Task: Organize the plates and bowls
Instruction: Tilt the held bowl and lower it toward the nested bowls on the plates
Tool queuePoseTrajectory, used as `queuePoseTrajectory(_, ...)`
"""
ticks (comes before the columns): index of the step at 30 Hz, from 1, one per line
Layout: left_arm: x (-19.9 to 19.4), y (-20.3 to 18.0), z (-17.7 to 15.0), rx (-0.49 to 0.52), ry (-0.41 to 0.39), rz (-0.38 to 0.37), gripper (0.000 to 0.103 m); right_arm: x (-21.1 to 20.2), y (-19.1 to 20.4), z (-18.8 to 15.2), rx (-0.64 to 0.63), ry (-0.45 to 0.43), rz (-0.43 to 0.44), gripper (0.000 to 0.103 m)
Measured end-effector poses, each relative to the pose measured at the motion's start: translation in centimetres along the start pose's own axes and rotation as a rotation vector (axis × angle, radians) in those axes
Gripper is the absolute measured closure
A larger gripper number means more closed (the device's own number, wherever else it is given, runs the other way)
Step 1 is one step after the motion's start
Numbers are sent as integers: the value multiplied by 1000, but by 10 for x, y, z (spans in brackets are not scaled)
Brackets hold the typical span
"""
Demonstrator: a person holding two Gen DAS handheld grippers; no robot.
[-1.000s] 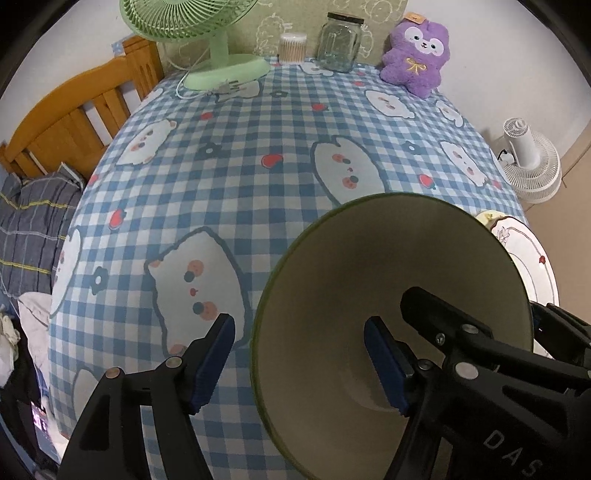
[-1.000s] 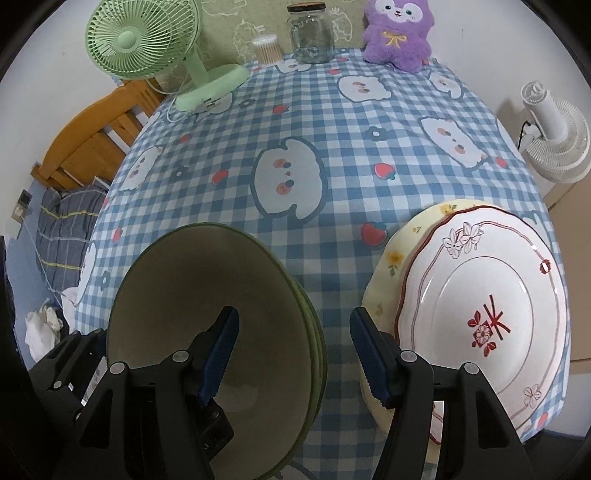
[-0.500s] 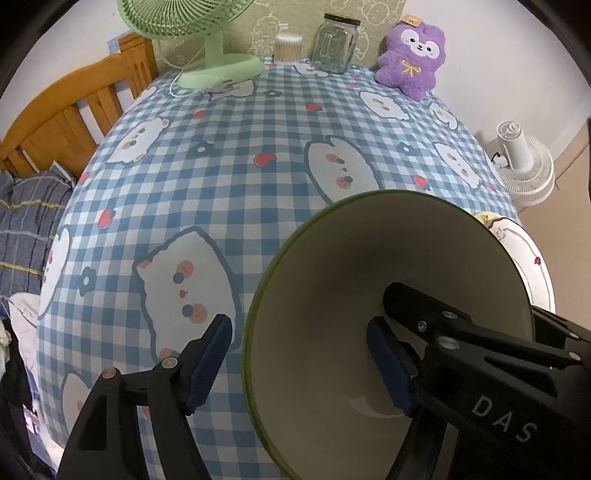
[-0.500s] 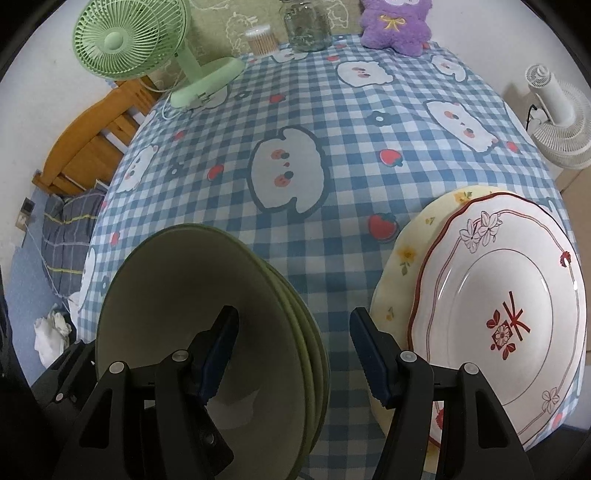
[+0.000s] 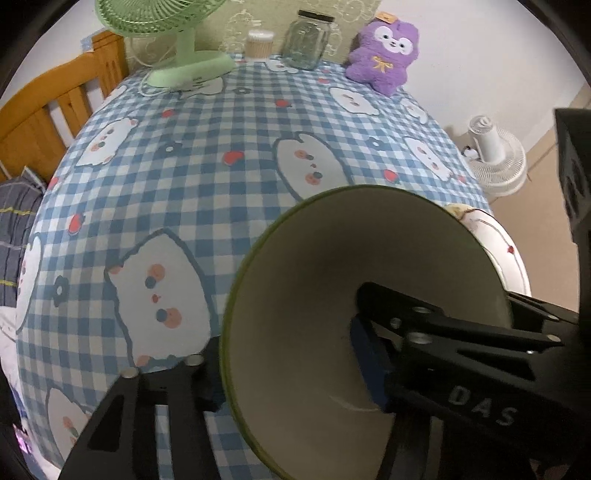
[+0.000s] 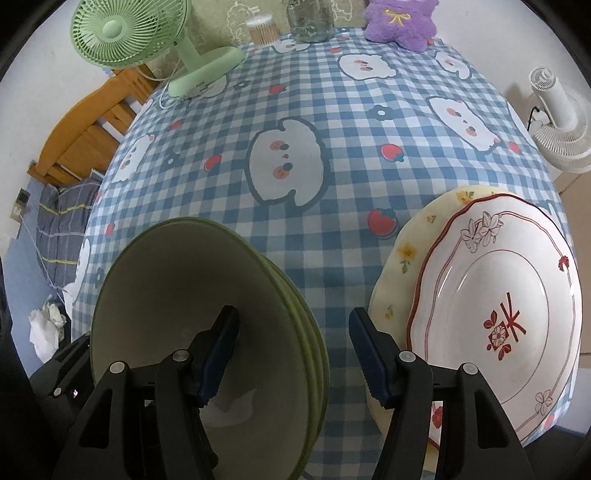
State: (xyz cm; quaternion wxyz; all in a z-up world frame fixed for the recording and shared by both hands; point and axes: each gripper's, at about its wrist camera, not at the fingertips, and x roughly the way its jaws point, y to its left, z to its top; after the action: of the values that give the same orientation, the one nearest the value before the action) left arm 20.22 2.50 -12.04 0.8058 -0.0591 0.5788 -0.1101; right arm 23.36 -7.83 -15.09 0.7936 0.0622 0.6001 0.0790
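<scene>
A stack of green-rimmed cream bowls (image 6: 207, 314) sits at the near left of the table, and fills the lower right of the left wrist view (image 5: 332, 295). My left gripper (image 5: 291, 365) is shut on the rim of the top bowl, one finger inside and one outside. My right gripper (image 6: 291, 354) is open over the stack's right edge, its left finger above the bowl's inside, its right finger beside the plates. A white plate with red flowers (image 6: 509, 317) lies on a yellow floral plate (image 6: 410, 251) at the near right.
The table has a blue checked cloth (image 6: 332, 110). At its far edge stand a green fan (image 6: 147, 40), a cotton swab box (image 6: 262, 29), a glass jar (image 6: 310, 18) and a purple plush toy (image 6: 402, 22). A white fan (image 6: 557, 122) stands on the floor at right. A wooden bed frame (image 5: 44, 122) is at left.
My left gripper has closed: its left finger moved in against the outside of the bowl's wall. The right gripper stays open and has barely moved.
</scene>
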Motion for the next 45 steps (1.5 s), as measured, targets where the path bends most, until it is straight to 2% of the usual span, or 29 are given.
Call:
queuePoseTrajectory(6, 0, 3, 1, 1, 18, -19, 53, 1, 1, 0, 9, 15, 3, 38)
queuePoseTrajectory(8, -1, 4, 0, 4, 22, -24, 54, 1, 2, 0, 7, 19, 12, 41)
queuePoseTrajectory(11, -2, 5, 0, 11, 23, -26, 56, 1, 6, -1, 1, 16, 32, 52)
queuePoseTrajectory(22, -1, 2, 1, -13, 27, -2, 56, 1, 5, -1, 48, 26, 24, 51)
queuePoseTrajectory(34, 0, 1, 2, -26, 35, 25, 54, 1, 7, 2, 34, 33, 14, 51)
queuePoseTrajectory(39, -1, 3, 1, -37, 38, 15, 54, -8, 5, -3, 28, 3, -9, 51)
queuePoseTrajectory(45, -6, -2, -5, 27, 18, 47, 54, -4, -2, -11, 62, 34, 43, 52)
